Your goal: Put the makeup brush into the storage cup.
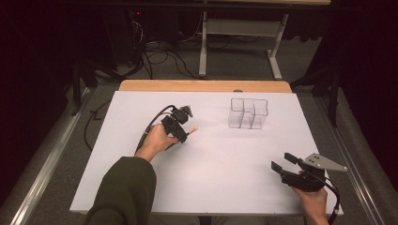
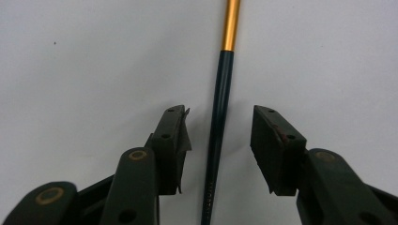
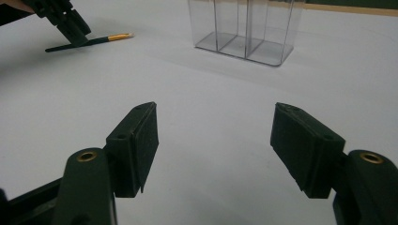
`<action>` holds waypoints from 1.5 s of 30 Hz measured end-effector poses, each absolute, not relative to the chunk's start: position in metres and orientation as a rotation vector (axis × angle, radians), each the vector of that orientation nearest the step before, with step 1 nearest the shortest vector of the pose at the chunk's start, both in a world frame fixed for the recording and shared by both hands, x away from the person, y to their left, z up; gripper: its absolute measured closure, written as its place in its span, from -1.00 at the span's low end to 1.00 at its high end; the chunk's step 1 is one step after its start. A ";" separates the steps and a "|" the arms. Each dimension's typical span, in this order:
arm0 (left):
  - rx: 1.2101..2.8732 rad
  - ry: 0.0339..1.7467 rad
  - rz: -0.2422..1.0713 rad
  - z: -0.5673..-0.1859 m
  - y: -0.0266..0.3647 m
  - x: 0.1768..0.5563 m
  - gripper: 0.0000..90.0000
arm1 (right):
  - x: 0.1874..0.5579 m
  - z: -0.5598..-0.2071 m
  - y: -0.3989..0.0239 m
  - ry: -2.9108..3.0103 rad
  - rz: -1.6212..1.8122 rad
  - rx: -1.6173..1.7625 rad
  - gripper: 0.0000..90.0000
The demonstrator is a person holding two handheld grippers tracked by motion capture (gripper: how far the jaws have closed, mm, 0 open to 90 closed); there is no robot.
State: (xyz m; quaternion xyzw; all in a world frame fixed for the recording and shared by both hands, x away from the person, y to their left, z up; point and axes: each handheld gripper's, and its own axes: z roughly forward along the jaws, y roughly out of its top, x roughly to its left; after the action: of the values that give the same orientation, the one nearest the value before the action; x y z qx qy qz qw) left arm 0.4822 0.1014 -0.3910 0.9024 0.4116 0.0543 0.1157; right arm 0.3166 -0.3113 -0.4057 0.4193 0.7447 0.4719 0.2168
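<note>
While the brush (image 2: 220,117) lies flat on the white table (image 1: 225,154), the left gripper (image 2: 220,136) is lowered over it, jaws spread to either side of the dark handle with neither pad touching; the gold ferrule points toward 12 o'clock in the left gripper view. In the high view, the brush is seen at about 9 o'clock from the clear organizer (image 1: 248,113). The right gripper (image 1: 284,163) is held near 5 o'clock, jaws spread wide with nothing between them.

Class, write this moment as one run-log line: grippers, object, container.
left gripper: open, astride brush, pads clear | right gripper: open, empty | clear organizer: upright on table
</note>
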 end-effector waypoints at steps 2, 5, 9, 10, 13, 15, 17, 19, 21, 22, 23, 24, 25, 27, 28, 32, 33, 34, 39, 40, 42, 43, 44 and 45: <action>2.644 1.206 0.151 -0.392 0.101 0.482 0.29 | 0.317 -0.406 -0.311 2.062 1.309 1.164 -0.23; 2.641 1.211 0.148 -0.392 0.101 0.483 0.35 | 0.316 -0.406 -0.311 2.063 1.309 1.163 -0.23; 2.641 1.222 0.140 -0.393 0.102 0.484 0.42 | 0.316 -0.405 -0.311 2.054 1.309 1.154 -0.23; 2.640 1.222 0.136 -0.394 0.103 0.484 0.44 | 0.315 -0.404 -0.311 2.051 1.311 1.149 -0.22; 2.642 1.223 0.127 -0.395 0.102 0.484 0.48 | 0.315 -0.404 -0.310 2.056 1.308 1.141 -0.22; 2.647 1.220 0.124 -0.396 0.101 0.484 0.51 | 0.315 -0.405 -0.310 2.062 1.304 1.147 -0.23; 2.653 1.219 0.125 -0.397 0.100 0.484 0.54 | 0.315 -0.405 -0.310 2.061 1.305 1.148 -0.23; 2.654 1.215 0.133 -0.397 0.100 0.485 0.57 | 0.315 -0.405 -0.310 2.060 1.306 1.151 -0.23; 2.655 1.216 0.126 -0.397 0.099 0.484 0.60 | 0.315 -0.405 -0.310 2.062 1.305 1.148 -0.23; 2.656 1.214 0.124 -0.397 0.099 0.484 0.63 | 0.315 -0.405 -0.310 2.063 1.305 1.148 -0.23; 2.658 1.211 0.123 -0.397 0.098 0.484 0.65 | 0.315 -0.405 -0.310 2.064 1.304 1.147 -0.23; 2.659 1.208 0.121 -0.397 0.098 0.484 0.67 | 0.315 -0.405 -0.310 2.063 1.305 1.146 -0.23; 2.661 1.206 0.120 -0.397 0.098 0.484 0.70 | 0.315 -0.405 -0.310 2.063 1.305 1.146 -0.23; 2.664 1.200 0.118 -0.397 0.098 0.484 0.75 | 0.316 -0.405 -0.310 2.063 1.305 1.148 -0.23; 2.667 1.196 0.118 -0.397 0.097 0.484 0.78 | 0.315 -0.405 -0.310 2.063 1.305 1.149 -0.23; 2.671 1.190 0.117 -0.397 0.096 0.483 0.83 | 0.315 -0.405 -0.310 2.064 1.305 1.148 -0.23; 2.671 1.189 0.116 -0.397 0.096 0.483 0.83 | 0.315 -0.405 -0.310 2.064 1.305 1.148 -0.23; 2.670 1.188 0.115 -0.397 0.097 0.483 0.83 | 0.316 -0.405 -0.310 2.065 1.304 1.146 -0.23; 2.672 1.184 0.116 -0.397 0.096 0.483 0.84 | 0.316 -0.405 -0.310 2.068 1.303 1.148 -0.23; 2.672 1.185 0.117 -0.397 0.096 0.483 0.84 | 0.316 -0.405 -0.310 2.068 1.303 1.148 -0.23; 2.671 1.188 0.117 -0.397 0.096 0.483 0.84 | 0.315 -0.405 -0.310 2.067 1.304 1.154 -0.23; 2.670 1.189 0.117 -0.397 0.097 0.483 0.84 | 0.315 -0.405 -0.310 2.067 1.304 1.152 -0.23; 2.671 1.189 0.117 -0.397 0.097 0.483 0.84 | 0.315 -0.405 -0.310 2.067 1.303 1.151 -0.23; 2.671 1.189 0.118 -0.397 0.096 0.483 0.84 | 0.315 -0.406 -0.310 2.066 1.303 1.151 -0.23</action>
State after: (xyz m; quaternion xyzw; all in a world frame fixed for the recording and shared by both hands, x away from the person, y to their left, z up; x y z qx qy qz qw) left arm 0.4833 0.0964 -0.3966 0.9075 0.4041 0.0400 0.1073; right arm 0.3155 -0.3100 -0.4055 0.4160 0.7466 0.4708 0.2187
